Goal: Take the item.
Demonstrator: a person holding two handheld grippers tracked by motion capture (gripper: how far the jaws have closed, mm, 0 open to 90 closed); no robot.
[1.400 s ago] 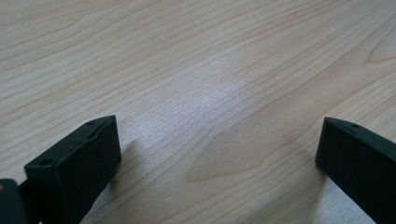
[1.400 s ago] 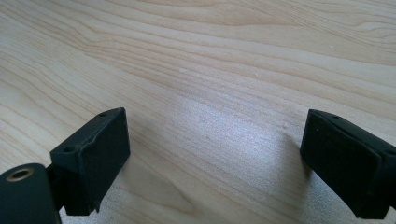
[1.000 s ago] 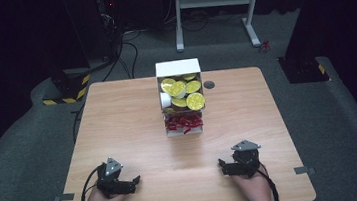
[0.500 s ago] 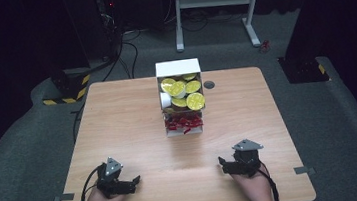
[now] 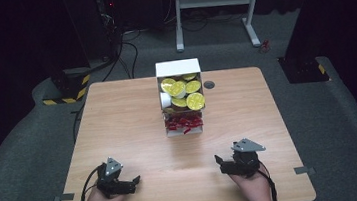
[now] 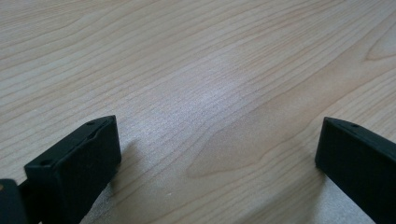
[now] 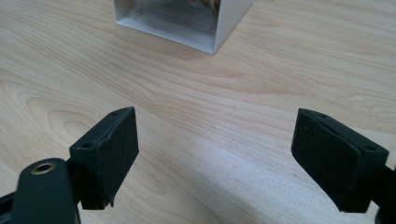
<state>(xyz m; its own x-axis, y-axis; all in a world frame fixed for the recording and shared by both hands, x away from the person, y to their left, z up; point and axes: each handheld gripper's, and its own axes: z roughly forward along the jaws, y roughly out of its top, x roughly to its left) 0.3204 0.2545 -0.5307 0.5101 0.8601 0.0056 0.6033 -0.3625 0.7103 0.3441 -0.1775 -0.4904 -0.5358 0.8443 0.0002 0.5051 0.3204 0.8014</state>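
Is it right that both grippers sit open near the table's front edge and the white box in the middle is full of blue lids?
Not quite: the lids are yellow, as the high view shows. The rest holds: both the left gripper and right gripper sit open near the table's front edge, and the white box stands mid-table.

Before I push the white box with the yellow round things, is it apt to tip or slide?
The white box probably slides rather than tips: it sits flat on the smooth wooden table. It may feel heavy, being packed with yellow-lidded cups. The red pieces at its front could spill.
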